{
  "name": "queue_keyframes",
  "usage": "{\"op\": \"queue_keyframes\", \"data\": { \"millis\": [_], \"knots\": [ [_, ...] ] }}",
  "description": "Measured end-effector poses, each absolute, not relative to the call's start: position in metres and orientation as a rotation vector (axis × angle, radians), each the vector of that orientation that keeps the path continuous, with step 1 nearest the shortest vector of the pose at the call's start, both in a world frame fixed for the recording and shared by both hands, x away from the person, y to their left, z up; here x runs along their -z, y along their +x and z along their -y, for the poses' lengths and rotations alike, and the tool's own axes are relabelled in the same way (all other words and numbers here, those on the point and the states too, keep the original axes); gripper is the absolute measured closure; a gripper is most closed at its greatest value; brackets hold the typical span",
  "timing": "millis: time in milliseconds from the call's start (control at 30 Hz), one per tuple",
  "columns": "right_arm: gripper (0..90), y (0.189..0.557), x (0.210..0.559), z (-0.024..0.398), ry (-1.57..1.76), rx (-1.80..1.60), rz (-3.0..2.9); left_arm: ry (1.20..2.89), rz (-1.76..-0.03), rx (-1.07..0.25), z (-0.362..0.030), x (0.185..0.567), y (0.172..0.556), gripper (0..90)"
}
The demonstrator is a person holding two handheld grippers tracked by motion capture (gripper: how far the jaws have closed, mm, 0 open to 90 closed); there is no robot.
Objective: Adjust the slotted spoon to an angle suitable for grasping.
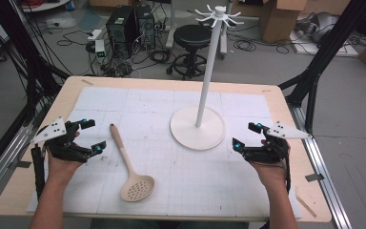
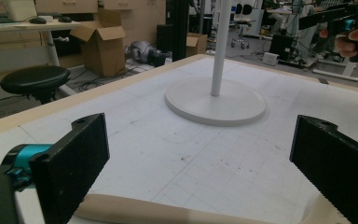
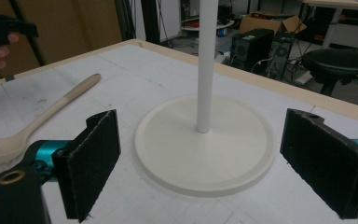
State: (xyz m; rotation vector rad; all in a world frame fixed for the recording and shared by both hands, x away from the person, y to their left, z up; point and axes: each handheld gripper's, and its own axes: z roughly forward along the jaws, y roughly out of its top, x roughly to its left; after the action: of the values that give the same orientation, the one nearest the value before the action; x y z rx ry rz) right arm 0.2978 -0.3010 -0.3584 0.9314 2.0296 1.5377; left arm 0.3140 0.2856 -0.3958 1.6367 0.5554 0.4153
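Note:
A beige slotted spoon [image 1: 128,167] lies flat on the white mat [image 1: 138,102], handle pointing away, perforated head toward the front edge. A white stand [image 1: 208,62] with hooks at its top rises from a round base [image 1: 198,128] at mid-table. My left gripper [image 1: 89,136] is open, just left of the spoon's handle, nothing between its jaws. In the left gripper view the handle [image 2: 158,212] lies just beneath the open jaws. My right gripper [image 1: 245,135] is open right of the base, empty. The right gripper view faces the base [image 3: 205,144], with the spoon [image 3: 51,112] at left.
The wooden table edge [image 1: 171,81] frames the mat. Behind the table stand a black stool [image 1: 190,36], computer towers [image 1: 124,24], cables and cardboard boxes [image 1: 279,16]. Black frame struts [image 1: 314,71] flank the table's right side.

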Motion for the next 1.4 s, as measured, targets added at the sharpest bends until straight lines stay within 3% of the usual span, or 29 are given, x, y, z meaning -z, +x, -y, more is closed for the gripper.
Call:
{"op": "queue_keyframes", "data": {
  "millis": [667, 1067, 1400],
  "knots": [
    [10.5, 0.297, 0.355, 0.294, 0.902, -1.497, -2.050, 1.697, -0.501, -0.373, -0.284, 0.397, 0.310, 5.2],
    [10.5, 0.298, 0.357, 0.296, 0.914, -1.518, -2.045, 1.802, -0.532, -0.372, -0.265, 0.391, 0.330, 5.3],
    [10.6, 0.297, 0.357, 0.296, 0.921, -1.519, -2.043, 1.948, -0.492, -0.247, -0.262, 0.400, 0.324, 45.5]
  ]
}}
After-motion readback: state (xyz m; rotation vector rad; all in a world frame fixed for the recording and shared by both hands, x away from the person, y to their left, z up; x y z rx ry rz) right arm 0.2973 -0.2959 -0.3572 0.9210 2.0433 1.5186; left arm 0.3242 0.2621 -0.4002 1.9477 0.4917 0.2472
